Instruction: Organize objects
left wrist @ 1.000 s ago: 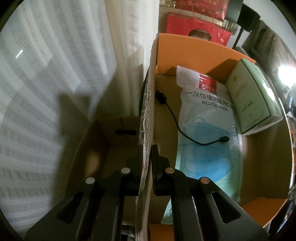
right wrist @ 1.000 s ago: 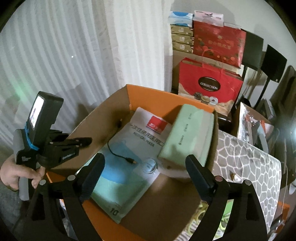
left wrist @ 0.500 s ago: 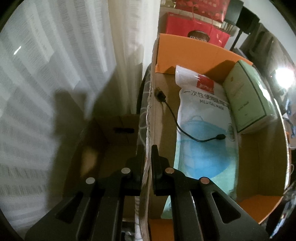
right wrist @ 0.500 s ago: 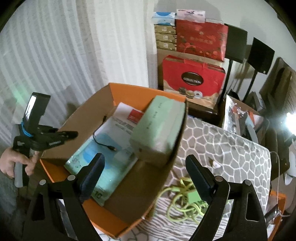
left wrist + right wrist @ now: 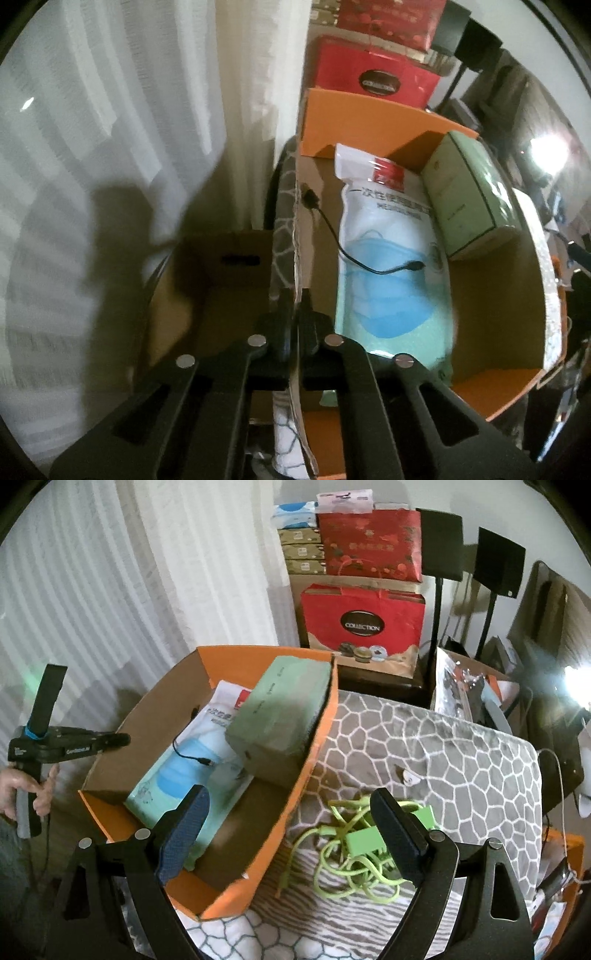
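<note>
A big white curtain (image 5: pixel 122 572) hangs behind everything, from nine to twelve o'clock in the right wrist view. A grey cloth with a white web pattern (image 5: pixel 454 753) covers the table and fills the side from two to five o'clock. On it sits an orange cardboard box (image 5: pixel 306 775), open on top, near the middle of the picture. Behind the box, at twelve o'clock, stands a red gift bag (image 5: pixel 362 624). Inside the box lies a blue and white face mask pack (image 5: pixel 384 258), flat on the bottom. A green packet (image 5: pixel 465 195) leans on the box wall at two o'clock from the mask pack. A thin black cable (image 5: pixel 347 247) lies across the mask pack. Outside the box, at five o'clock in the right wrist view, is a tangle of green cord (image 5: pixel 354 853) on the cloth. The left gripper (image 5: pixel 295 314) is clenched tight on the box's side wall. The right gripper (image 5: pixel 291 827) is spread wide and grips nothing, with the green cord just past its fingers.
</note>
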Motion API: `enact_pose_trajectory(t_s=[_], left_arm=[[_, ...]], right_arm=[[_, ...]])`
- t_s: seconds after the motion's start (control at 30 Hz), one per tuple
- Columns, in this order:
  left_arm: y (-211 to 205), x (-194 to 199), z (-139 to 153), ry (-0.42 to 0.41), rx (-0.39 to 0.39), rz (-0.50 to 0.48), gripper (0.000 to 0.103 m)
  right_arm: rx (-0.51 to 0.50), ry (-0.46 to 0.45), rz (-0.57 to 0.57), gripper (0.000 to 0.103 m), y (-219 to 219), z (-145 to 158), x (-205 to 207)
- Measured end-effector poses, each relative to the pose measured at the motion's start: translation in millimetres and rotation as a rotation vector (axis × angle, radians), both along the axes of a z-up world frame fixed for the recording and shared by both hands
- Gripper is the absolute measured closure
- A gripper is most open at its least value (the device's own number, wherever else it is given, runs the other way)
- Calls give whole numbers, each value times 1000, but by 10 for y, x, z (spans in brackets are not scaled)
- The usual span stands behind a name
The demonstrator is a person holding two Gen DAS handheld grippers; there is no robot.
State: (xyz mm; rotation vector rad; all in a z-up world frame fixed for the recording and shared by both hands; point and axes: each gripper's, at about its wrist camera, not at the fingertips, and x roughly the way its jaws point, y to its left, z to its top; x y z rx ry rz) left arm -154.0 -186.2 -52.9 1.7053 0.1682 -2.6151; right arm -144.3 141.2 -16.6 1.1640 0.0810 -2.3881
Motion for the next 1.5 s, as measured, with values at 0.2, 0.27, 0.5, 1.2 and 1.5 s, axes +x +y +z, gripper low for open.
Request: enact_pose_trajectory(t_s=[0.2, 0.27, 0.5, 1.2, 1.5], left_arm=[[-42, -3, 12, -5, 40, 7, 101], [-57, -4, 9, -6, 50, 9, 101], [-76, -2, 4, -5, 68, 13, 101], [-68, 3, 6, -3, 68, 18, 101], [-67, 5, 7, -3, 68, 19, 101]], right_arm=[[-30, -7, -35, 13, 276, 15, 11], [-32, -13, -47, 13, 373, -2, 8], [-6, -52, -98, 13, 684, -188, -33], [-28, -187, -171, 20, 1113, -655, -243], [-33, -210, -174, 21, 1011, -672, -379]])
